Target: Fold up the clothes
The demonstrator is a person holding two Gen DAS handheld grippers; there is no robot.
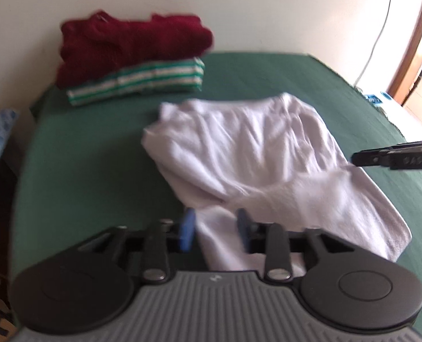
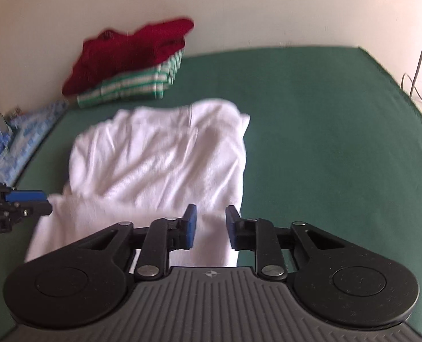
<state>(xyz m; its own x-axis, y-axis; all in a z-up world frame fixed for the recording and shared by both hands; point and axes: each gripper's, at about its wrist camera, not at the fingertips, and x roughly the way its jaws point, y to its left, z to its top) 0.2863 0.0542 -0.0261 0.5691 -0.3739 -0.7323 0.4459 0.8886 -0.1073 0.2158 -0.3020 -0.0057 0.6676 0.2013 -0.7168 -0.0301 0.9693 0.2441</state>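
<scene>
A home bedroom: a bed covered by a green sheet (image 2: 310,131) stands against a plain cream wall (image 2: 239,5), with folded clothes stacked on it, a maroon sweater (image 1: 131,45) atop a green-striped garment (image 1: 142,81).

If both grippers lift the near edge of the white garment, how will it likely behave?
The white garment is wrinkled and lies in soft overlapping layers, so it will probably sag and drape rather than hold shape. Its thin knit looks light. On the green cloth it may drag and bunch when pushed. Both the left gripper and right gripper stand open over its edge.
</scene>
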